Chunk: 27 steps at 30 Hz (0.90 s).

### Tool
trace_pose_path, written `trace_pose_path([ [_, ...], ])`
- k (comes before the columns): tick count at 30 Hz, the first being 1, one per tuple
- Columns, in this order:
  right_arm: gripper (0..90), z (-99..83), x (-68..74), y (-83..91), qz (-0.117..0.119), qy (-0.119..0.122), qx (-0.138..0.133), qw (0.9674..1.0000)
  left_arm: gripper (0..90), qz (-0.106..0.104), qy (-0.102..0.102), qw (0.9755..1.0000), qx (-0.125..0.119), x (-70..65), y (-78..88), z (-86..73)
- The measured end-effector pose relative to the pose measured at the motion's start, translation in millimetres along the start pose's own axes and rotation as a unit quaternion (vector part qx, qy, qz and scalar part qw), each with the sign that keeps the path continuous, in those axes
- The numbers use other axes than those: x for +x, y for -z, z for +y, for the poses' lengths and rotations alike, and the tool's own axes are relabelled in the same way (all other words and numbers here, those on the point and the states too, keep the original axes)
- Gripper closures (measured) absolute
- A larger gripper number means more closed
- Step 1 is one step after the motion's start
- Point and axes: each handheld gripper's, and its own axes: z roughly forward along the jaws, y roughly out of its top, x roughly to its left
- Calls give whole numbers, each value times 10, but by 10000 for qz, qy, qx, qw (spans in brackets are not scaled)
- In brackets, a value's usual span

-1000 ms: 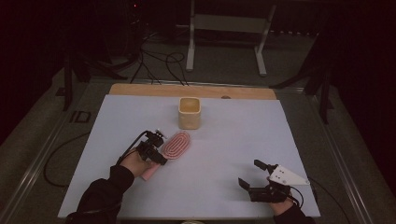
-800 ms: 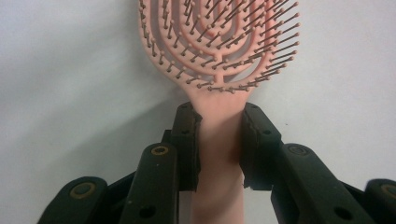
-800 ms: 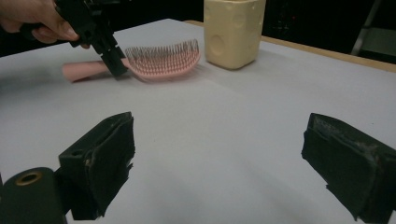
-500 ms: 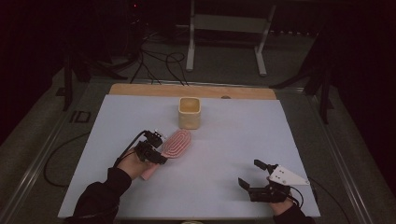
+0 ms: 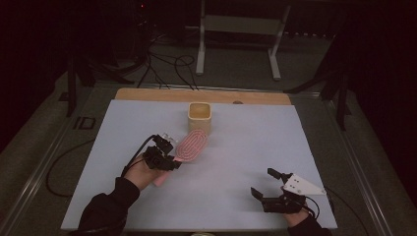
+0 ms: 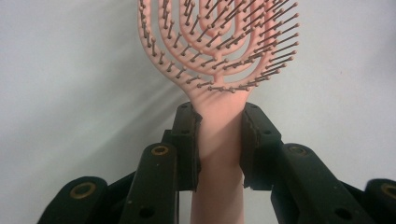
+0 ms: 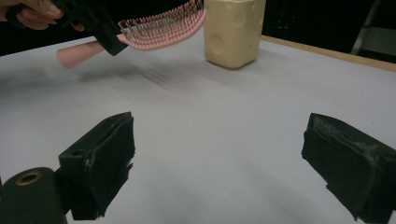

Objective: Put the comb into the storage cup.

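My left gripper is clamped on the handle of the pink hairbrush, left of centre in the high view, bristles up and clear of the white table, so I judge the pick-up done. The head points toward the cream cup just above it (presumably its destination), so carrying and setting it in remain. My right gripper rests wide open and empty at lower right.

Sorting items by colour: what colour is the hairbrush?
Pink plastic hairbrush, clearest in the left gripper view.
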Motion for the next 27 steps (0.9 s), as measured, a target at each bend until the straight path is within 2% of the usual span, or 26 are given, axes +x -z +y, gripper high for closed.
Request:
trace_pose_path([
  [6, 91, 1, 1, -2, 3, 3, -1, 10000, 714, -87, -151, 9995, -272, -67, 43, 13],
  [11, 91, -2, -2, -4, 7, -5, 12, 10000, 714, -82, -144, 9989, -444, -88, 41, 0],
  [15, 91, -3, -7, -6, -7, -29, -1, 10000, 714, -187, -191, 9979, -584, -109, 46, -8],
  [18, 91, 2, -3, -3, -3, 1, -18, 10000, 713, -144, -271, 9974, -649, -153, 50, -7],
  [21, 91, -4, -9, -9, 0, -26, 0, 10000, 714, -195, -270, 9969, -717, -163, 62, -7],
  [24, 91, 2, -5, -1, -18, -12, -6, 10000, 713, -197, -239, 9953, -917, -162, 88, -11],
  [27, 91, -4, -10, -7, -10, -26, 3, 10000, 713, -212, -203, 9944, -1011, -159, 98, -19],
])
